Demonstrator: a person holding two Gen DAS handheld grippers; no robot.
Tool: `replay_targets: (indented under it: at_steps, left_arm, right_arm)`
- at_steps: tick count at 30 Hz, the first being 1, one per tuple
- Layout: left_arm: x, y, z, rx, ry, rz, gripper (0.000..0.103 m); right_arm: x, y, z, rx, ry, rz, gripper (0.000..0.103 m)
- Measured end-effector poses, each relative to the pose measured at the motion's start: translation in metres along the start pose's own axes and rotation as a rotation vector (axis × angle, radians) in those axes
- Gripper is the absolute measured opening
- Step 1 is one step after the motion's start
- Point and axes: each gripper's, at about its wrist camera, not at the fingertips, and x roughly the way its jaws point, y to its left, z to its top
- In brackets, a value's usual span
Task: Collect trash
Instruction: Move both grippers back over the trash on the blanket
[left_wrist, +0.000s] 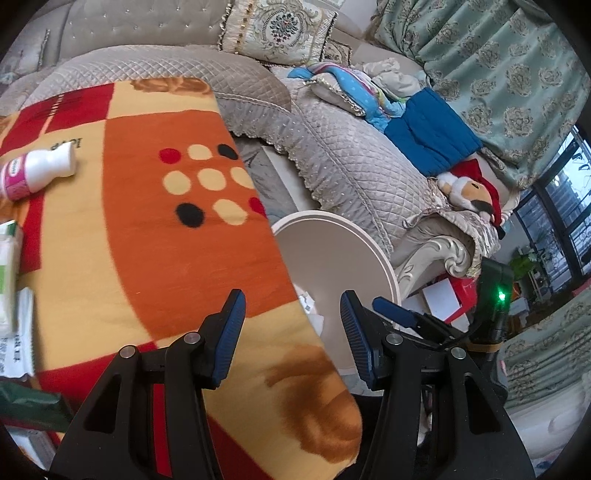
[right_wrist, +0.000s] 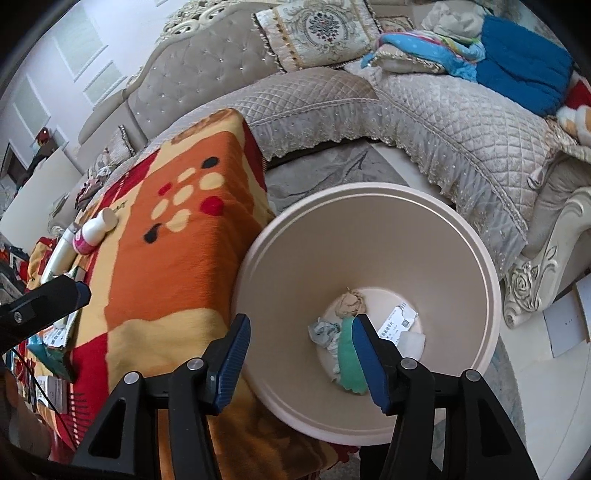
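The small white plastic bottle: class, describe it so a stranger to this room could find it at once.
Start at the orange, red and cream patterned blanket covering the table in front of the grey quilted sofa. Near its far left part lies the small white plastic bottle, tipped on its side. Its pink label sets it apart from the flat paper packets nearby.
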Motion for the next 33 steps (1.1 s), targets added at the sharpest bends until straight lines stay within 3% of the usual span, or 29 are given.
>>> replay_targets:
  at_steps: [19, 33]
  left_arm:
    - [-0.051, 0.052, -0.019, -0.050, -0.056, 0.131, 0.052]
    - [-0.114, 0.125, -0.041, -0.112, -0.091, 0.275, 0.052]
  right_arm:
    - [-0.013, 0.087, -0.004, -0.156, -0.007, 0.074, 0.062]
    - [0.003, 0.139, -0.009, -0.223, 0.035, 0.145, 0.062]
